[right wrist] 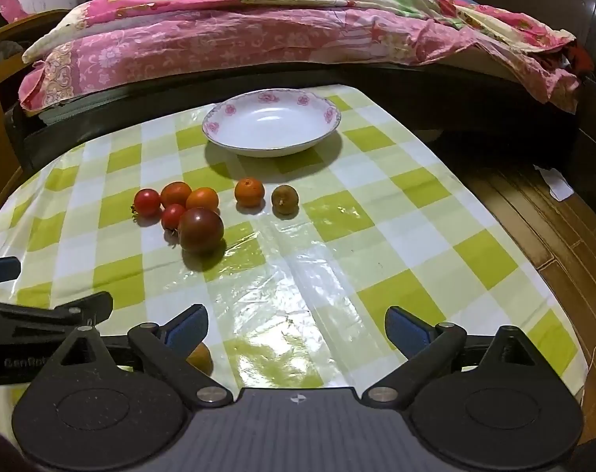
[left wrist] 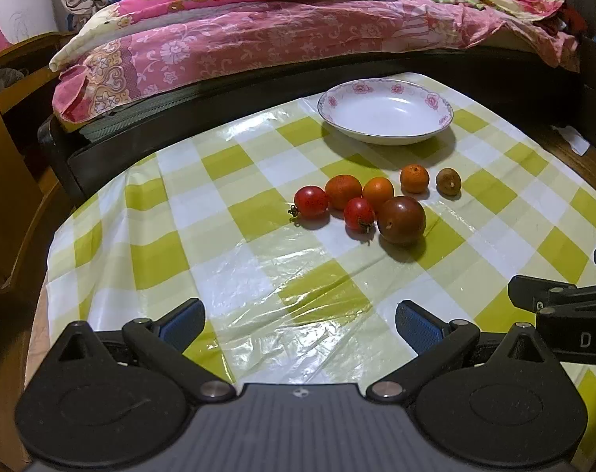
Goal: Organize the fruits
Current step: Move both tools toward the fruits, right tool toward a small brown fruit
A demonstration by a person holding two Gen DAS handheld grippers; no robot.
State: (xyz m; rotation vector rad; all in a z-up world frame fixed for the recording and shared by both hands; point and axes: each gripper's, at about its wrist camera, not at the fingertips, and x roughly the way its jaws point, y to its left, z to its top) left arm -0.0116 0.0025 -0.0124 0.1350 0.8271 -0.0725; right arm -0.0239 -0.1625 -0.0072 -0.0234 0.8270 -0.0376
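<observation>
Several small fruits lie on a green-and-white checked table. A dark red-brown tomato (left wrist: 401, 220) (right wrist: 201, 229) is nearest, with two red cherry tomatoes (left wrist: 310, 201) (right wrist: 146, 202), two orange fruits (left wrist: 342, 191) (right wrist: 176, 194), a small tangerine (left wrist: 414, 178) (right wrist: 249, 192) and a brown fruit (left wrist: 448, 181) (right wrist: 285, 199) around it. An empty white dish (left wrist: 384, 111) (right wrist: 272, 122) with a pink flower rim stands behind them. My left gripper (left wrist: 299, 324) is open and empty, near the front edge. My right gripper (right wrist: 296, 328) is open and empty; another orange fruit (right wrist: 200, 358) peeks out beside its left finger.
A bed with pink flowered bedding (left wrist: 298, 31) (right wrist: 282, 27) runs along the table's far side. Wooden floor (right wrist: 553, 236) lies to the right of the table. The right gripper shows at the right edge of the left wrist view (left wrist: 565, 306).
</observation>
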